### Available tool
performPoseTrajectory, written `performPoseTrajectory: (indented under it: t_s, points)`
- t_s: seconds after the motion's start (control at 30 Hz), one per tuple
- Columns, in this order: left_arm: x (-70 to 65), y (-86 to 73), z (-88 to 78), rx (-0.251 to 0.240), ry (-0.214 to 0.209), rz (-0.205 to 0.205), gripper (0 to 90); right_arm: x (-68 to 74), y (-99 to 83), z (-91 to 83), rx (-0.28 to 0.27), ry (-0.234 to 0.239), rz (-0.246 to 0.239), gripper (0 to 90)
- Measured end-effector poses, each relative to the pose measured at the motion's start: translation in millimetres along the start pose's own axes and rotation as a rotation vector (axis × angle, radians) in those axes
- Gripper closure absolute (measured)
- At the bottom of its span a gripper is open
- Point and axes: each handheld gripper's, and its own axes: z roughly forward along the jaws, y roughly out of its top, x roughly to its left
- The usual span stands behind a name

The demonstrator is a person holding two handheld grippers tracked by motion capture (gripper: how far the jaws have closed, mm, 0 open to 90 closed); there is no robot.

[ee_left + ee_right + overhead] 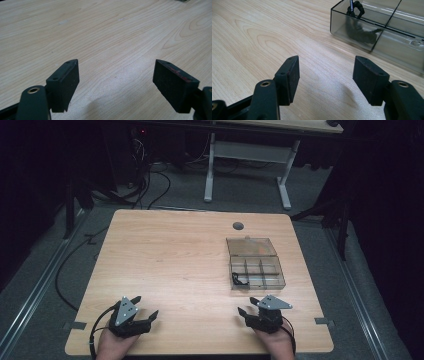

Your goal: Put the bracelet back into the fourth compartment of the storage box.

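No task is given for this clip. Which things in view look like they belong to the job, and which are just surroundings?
Likely job items:
clear plastic compartment box, lid open
small black item in its near-left compartment
left gripper, open
right gripper, open

Just surroundings:
light wooden table
white-legged desk behind it
black cables on the floor
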Motion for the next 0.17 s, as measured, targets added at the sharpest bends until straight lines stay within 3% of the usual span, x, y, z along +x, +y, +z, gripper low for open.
performPoseTrajectory:
  t_s: [0.17]
  points:
    - [0.3, 0.1, 0.1, 0.0, -0.01, 0.002, 21.8, -0.2, 0.4, 0.5, 0.006, -0.008, 0.007, 38.7]
